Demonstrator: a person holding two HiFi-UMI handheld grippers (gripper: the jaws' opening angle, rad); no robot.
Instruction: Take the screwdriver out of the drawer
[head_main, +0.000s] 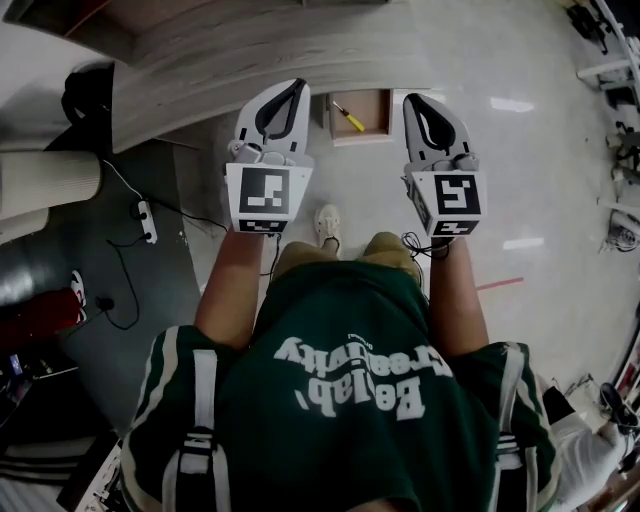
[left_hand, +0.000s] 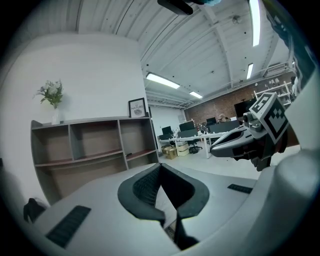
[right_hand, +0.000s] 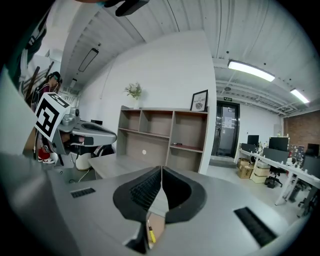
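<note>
A yellow-handled screwdriver (head_main: 348, 117) lies in the open wooden drawer (head_main: 375, 127) that sticks out from the pale wood desk (head_main: 250, 60). My left gripper (head_main: 298, 85) hangs just left of the drawer, its tips over the desk's edge, jaws shut and empty. At the drawer's right side, the right gripper (head_main: 410, 100) is also shut with nothing in it. In the right gripper view the screwdriver (right_hand: 150, 234) shows low down, below the closed jaws (right_hand: 161, 169). The left gripper view shows its closed jaws (left_hand: 160, 166) and the right gripper (left_hand: 250, 140) beside it.
An open shelf unit (left_hand: 90, 145) stands against the white wall behind the desk. A power strip (head_main: 147, 220) with cables lies on the floor at the left, near a pale cylinder (head_main: 50, 185). The person's shoe (head_main: 327, 222) is below the drawer. Office desks (right_hand: 280, 170) stand further back.
</note>
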